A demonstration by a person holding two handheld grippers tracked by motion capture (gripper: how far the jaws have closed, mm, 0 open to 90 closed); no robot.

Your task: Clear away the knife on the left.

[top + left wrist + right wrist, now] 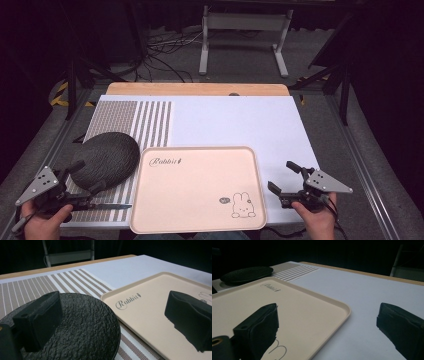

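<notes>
Both tools are spread wide and hold nothing: the left tool (85, 177) straddles the black textured mat (106, 160), the right tool (285, 177) the pink rabbit tray's (197, 187) corner. Closing carelessly risks dragging the mat or tilting the tray off the surface (235, 120).

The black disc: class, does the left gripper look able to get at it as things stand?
Probably yes. The left gripper is open, its jaws already reach over the disc, and nothing lies between them.
</notes>
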